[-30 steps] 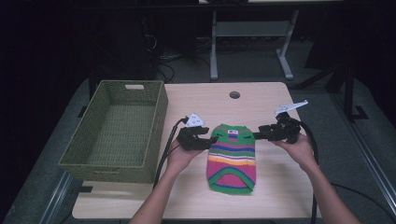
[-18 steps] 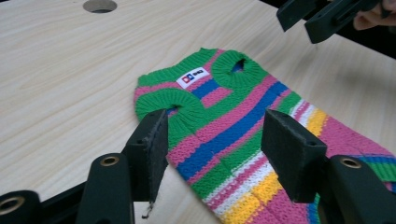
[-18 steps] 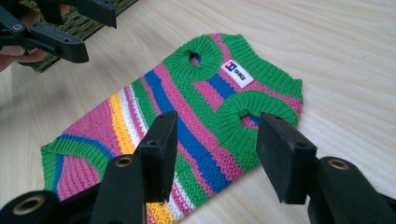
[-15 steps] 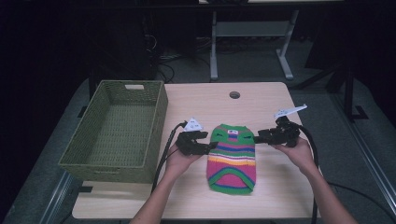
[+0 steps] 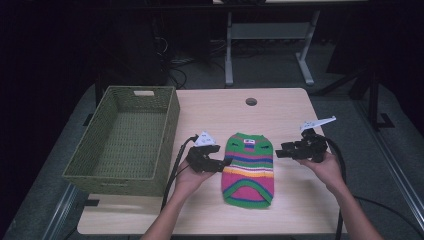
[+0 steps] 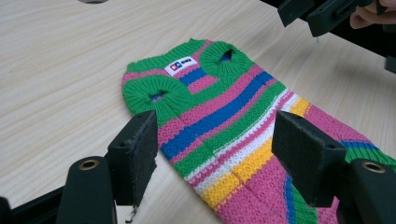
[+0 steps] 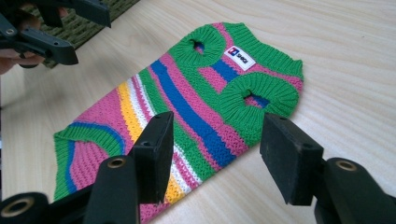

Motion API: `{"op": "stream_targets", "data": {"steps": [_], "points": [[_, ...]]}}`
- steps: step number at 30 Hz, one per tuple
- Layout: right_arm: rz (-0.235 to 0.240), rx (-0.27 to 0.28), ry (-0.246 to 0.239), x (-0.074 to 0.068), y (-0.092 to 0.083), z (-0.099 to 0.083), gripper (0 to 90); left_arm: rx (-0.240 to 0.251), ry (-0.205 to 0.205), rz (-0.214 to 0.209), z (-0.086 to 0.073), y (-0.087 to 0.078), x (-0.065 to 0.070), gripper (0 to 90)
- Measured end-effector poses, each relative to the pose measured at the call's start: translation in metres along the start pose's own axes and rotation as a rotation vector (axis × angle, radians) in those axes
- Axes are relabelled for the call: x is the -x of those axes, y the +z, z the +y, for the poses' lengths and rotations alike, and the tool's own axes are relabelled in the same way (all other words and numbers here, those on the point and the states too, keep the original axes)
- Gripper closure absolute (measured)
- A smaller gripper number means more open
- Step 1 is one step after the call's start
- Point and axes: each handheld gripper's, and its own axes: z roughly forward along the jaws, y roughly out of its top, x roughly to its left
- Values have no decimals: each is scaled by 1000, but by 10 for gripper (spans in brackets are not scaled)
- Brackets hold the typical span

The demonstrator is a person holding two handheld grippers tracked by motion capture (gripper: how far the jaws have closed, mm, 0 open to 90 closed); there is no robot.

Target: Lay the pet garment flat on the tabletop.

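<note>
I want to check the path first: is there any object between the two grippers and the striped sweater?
Nothing visible. The left gripper and right gripper flank the striped sweater with open jaws, only bare table between.

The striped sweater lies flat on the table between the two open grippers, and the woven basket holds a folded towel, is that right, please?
Not quite: the woven basket is empty, as the high view shows. The striped sweater does lie flat on the table between the open left gripper and right gripper.

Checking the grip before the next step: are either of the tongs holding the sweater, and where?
Nothing is held. Left tongs and right tongs stand open beside the sweater, which lies flat on the table.
</note>
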Motion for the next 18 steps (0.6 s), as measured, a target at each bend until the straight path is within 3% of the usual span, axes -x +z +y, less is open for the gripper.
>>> {"op": "stream_targets", "data": {"steps": [7, 18], "points": [[14, -4, -4, -5, -5, -7, 384, -32, 24, 11, -7, -5, 5, 301], [18, 8, 9, -5, -14, -20, 355, -28, 7, -6, -17, -13, 10, 291]]}}
